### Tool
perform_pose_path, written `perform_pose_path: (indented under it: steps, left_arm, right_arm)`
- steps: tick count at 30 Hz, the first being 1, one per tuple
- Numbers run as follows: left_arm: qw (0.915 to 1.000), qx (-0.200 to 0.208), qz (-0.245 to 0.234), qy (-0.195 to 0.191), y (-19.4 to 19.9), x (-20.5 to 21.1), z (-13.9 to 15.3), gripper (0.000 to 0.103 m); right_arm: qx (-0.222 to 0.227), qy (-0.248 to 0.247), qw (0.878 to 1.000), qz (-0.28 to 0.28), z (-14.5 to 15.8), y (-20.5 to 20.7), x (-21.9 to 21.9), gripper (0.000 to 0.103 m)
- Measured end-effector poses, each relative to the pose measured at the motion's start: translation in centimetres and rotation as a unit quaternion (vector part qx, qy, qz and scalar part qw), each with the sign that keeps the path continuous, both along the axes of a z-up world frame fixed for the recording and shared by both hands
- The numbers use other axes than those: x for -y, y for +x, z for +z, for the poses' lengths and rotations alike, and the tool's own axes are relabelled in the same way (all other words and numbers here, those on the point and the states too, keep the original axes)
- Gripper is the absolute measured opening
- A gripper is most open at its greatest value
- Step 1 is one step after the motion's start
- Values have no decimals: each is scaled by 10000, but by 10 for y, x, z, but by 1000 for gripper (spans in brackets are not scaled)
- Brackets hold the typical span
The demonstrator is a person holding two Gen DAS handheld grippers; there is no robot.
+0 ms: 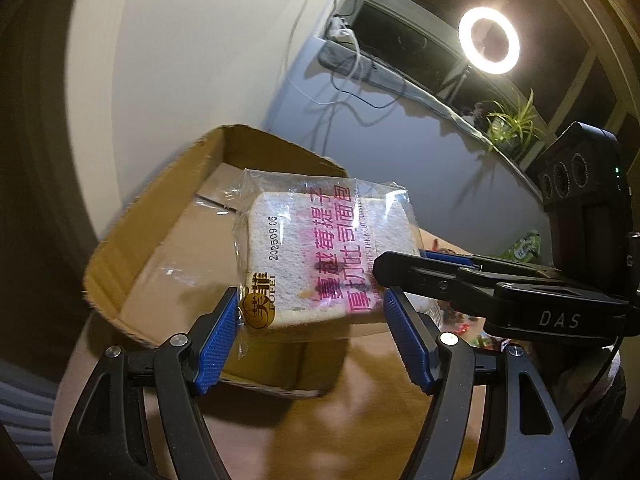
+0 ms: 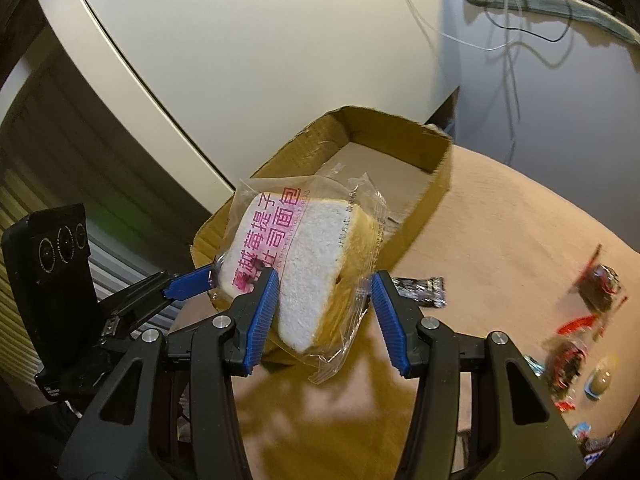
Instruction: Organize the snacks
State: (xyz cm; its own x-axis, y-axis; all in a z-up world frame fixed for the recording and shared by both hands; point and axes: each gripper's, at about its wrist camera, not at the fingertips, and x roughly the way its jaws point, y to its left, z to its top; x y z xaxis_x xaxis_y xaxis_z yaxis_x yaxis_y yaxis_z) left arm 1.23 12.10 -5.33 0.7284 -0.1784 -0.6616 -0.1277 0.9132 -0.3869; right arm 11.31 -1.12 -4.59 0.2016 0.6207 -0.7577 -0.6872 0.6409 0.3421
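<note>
- Left gripper (image 1: 310,334), nearest in the left wrist view: blue ribbed pads bracket the lower end of the bread packet (image 1: 320,252). The left pad touches the clear wrapper edge; the right pad sits against the slice's corner. It looks clamped on the packet, though the exact contact on the right side is partly hidden.
- Right gripper (image 2: 324,316), nearest in the right wrist view: its blue pads straddle the thick edge of the same packet. The left pad presses the printed face, the right pad meets the crinkled wrapper. It is grasping the packet.
- In the left view, the right gripper comes in from the right side and crosses in front of the packet's right corner.
- Bread packet: one thick white slice in clear film with pink lettering and a printed date, held in the air between both tools, tilted.
- Behind and below it: open cardboard box (image 1: 168,248), brown, walls upright, floor bare in the parts that show.
- Box stands on a tan table (image 2: 500,220).
- To the right on the table, well apart from the box: small wrapped snacks (image 2: 576,320), blurred, kinds unclear.
- Farthest: lit ring light (image 1: 489,41), potted plant (image 1: 514,120) on a ledge, trailing cables (image 1: 348,80).
</note>
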Motion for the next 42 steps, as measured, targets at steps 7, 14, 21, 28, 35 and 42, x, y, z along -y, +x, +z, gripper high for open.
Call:
perform_pose_path:
  steps: [7,14,21,28,35,42]
  left_arm:
    - [9998,-61,175,40,0,-10,-3,71]
    - [9995,-113,287,86,1,-12,-4,71]
    - [9991,-92,357,229,-3,-11,-2,71]
    - [9989,-56,377,285,-2,-10,0,71]
    - [9989,-7,318,351,-4,-1,5,71]
    - [9991,7,96,423,-2,20,7,71]
  right_arm:
    - [-28,-36,9999,161,-6,3,-22,52]
    - [-72,-31,9998,184,-10,9,-36,52]
    - [83,-9,9999,-64,-7,17,-29,65]
    - [157,-56,9996,-227,-6,21,-12,69]
    - [281,-86,9984,-481,-4,19,17,69]
    - [338,-63,9949,-944,-5,17,65,69]
